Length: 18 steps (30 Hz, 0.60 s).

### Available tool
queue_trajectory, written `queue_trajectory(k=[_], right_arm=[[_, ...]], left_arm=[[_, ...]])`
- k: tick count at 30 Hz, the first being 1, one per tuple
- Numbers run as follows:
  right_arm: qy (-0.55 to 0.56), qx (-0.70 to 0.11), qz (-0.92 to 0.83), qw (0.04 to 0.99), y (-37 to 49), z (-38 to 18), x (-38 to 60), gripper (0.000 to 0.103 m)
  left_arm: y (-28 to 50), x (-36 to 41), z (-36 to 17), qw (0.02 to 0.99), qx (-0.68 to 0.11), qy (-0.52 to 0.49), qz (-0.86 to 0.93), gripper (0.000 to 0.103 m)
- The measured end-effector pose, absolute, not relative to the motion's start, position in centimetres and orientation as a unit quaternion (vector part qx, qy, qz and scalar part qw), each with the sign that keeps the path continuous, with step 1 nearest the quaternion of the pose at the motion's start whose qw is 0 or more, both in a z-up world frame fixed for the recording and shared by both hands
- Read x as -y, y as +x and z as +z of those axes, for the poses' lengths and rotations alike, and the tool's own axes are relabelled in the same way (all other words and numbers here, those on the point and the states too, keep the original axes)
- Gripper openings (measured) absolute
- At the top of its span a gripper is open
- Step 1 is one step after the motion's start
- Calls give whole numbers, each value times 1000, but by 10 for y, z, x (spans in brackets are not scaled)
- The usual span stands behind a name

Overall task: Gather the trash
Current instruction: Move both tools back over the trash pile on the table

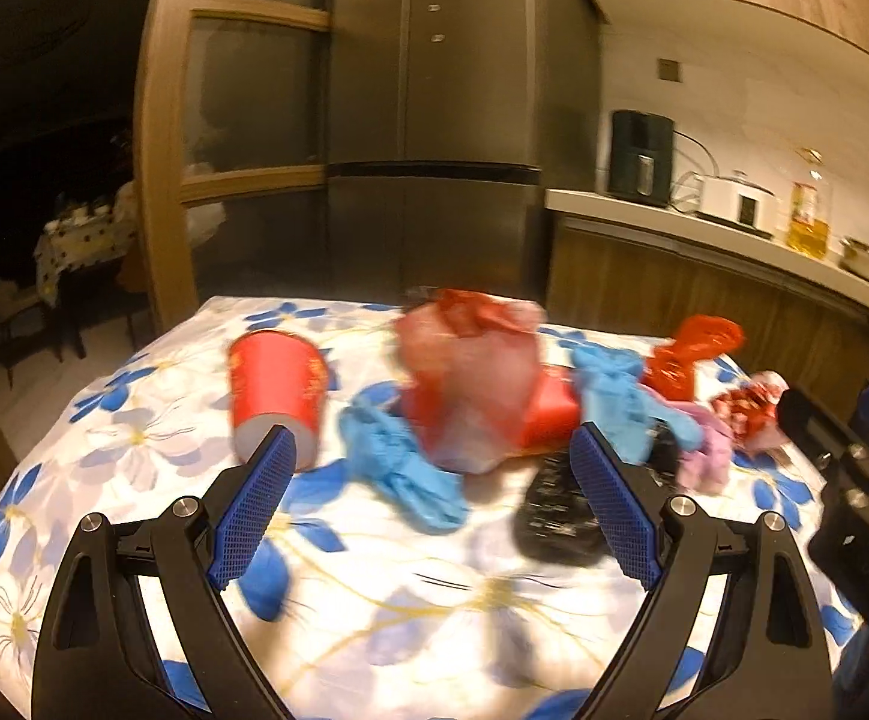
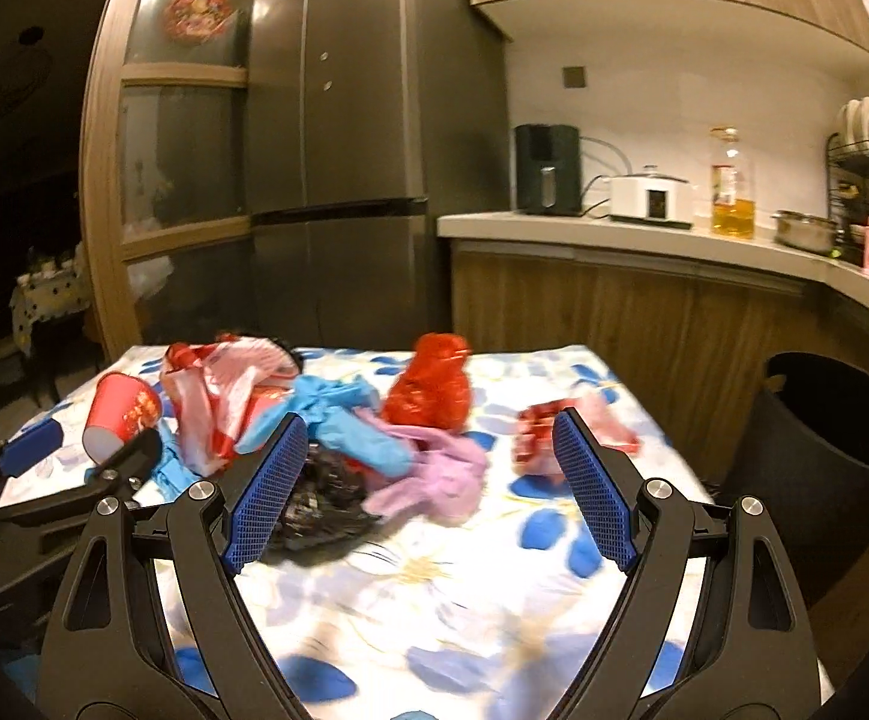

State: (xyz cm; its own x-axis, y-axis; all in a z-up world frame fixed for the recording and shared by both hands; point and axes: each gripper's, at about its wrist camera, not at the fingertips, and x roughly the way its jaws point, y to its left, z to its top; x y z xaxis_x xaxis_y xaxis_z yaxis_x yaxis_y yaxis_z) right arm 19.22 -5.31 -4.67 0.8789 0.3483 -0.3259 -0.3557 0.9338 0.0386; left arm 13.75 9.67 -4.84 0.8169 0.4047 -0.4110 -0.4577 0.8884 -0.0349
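While both grippers, left and right, are hovering wide and empty, gold print on the red cup is blurring beyond reading.

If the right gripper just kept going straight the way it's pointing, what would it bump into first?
Probably the crumpled pink glove, which lies on the flowered tablecloth about midway between the open right gripper fingers. The black plastic wad sits just left of that line. Depth is hard to judge in this blurred fisheye view.

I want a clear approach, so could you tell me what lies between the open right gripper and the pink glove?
Only bare floral tablecloth: in the right wrist view, the right gripper has nothing before the pink glove.
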Motion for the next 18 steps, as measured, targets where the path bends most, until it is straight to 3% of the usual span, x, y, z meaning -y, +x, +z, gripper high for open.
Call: queue_trajectory(k=[5,11,14,18], right_arm=[[-18,-176,205,963,208,-51,25,79],[-27,-206,221,953,229,-62,-2,59],[-25,-223,229,947,238,-68,-9,47],[-22,-243,246,938,244,-75,-13,16]], left_arm=[[132,-116,-44,948,-183,-80,249,89],[139,-128,-39,947,-176,-86,255,89],[144,-131,-37,948,-174,-84,253,89],[149,-132,-36,950,-173,-87,245,89]])
